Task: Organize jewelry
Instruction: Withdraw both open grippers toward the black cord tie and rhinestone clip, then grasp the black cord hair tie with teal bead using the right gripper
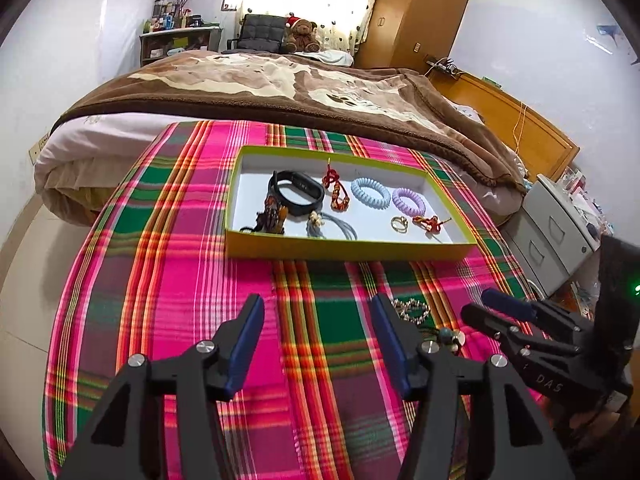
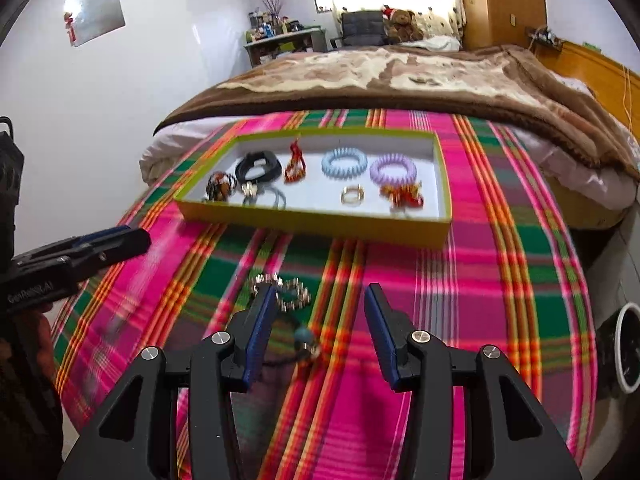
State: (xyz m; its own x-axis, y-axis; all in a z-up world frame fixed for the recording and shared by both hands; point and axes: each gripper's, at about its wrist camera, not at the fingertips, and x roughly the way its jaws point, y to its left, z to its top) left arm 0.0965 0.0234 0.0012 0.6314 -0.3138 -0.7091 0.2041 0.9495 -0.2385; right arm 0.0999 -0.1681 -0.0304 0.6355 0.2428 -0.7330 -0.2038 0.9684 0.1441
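Observation:
A shallow yellow-green tray (image 1: 352,247) (image 2: 320,227) on the plaid cloth holds a black band (image 1: 299,196), red knot charms, a blue coil tie (image 1: 370,193), a purple coil tie (image 2: 393,169) and a gold ring (image 2: 353,194). A gold bead bracelet (image 1: 412,309) (image 2: 286,292) and a cord with a teal bead (image 2: 303,335) lie on the cloth in front of the tray. My left gripper (image 1: 318,312) is open and empty, left of the bracelet. My right gripper (image 2: 320,300) is open, with its left finger over the bracelet.
The plaid cloth (image 1: 168,280) covers a round table. A bed with a brown blanket (image 1: 280,88) lies behind it. Grey drawers (image 1: 560,236) stand at the right. A round white-rimmed bin (image 2: 628,348) sits low at the right.

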